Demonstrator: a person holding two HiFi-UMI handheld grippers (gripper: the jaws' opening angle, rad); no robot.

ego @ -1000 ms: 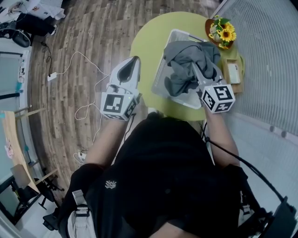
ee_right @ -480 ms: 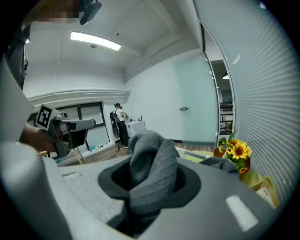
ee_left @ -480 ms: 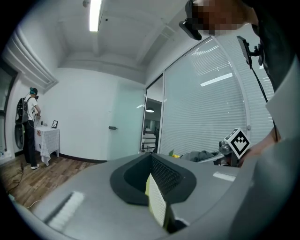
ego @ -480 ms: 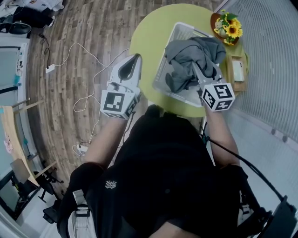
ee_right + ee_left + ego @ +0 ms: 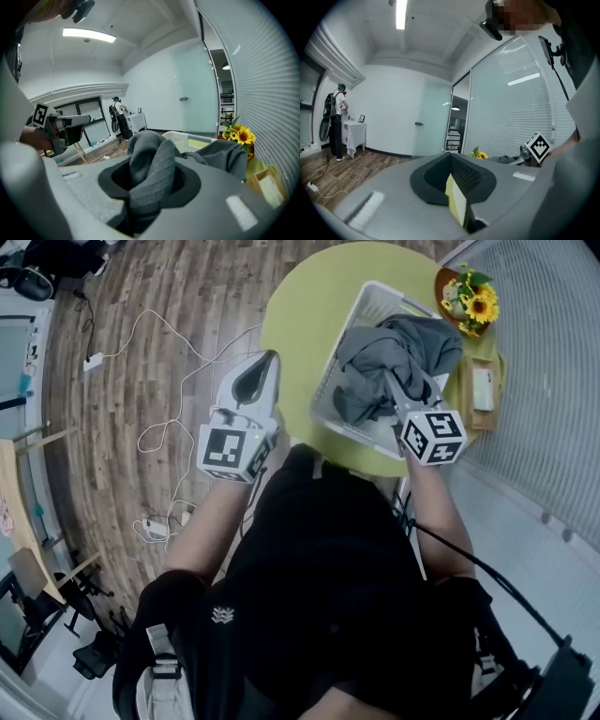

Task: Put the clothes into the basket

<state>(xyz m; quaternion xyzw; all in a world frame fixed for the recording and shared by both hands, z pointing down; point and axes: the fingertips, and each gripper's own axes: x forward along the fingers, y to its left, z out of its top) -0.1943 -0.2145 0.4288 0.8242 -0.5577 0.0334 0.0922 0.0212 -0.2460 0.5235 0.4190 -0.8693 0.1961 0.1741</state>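
A heap of grey clothes fills the white basket on the round yellow-green table. My right gripper reaches over the basket's near rim, shut on a fold of the grey clothes that bulges up between its jaws. To the left of the table, over the wooden floor, my left gripper hangs with its jaws together and nothing in them. In the left gripper view, the left gripper points level towards the far wall.
A pot of sunflowers and a small wooden tray stand on the table just right of the basket. A frosted glass wall runs along the right. White cables lie on the floor at left. A person stands far off.
Both grippers have sunk a little. The right one has carried its fold of grey cloth lower over the basket. The left stays beside the table.
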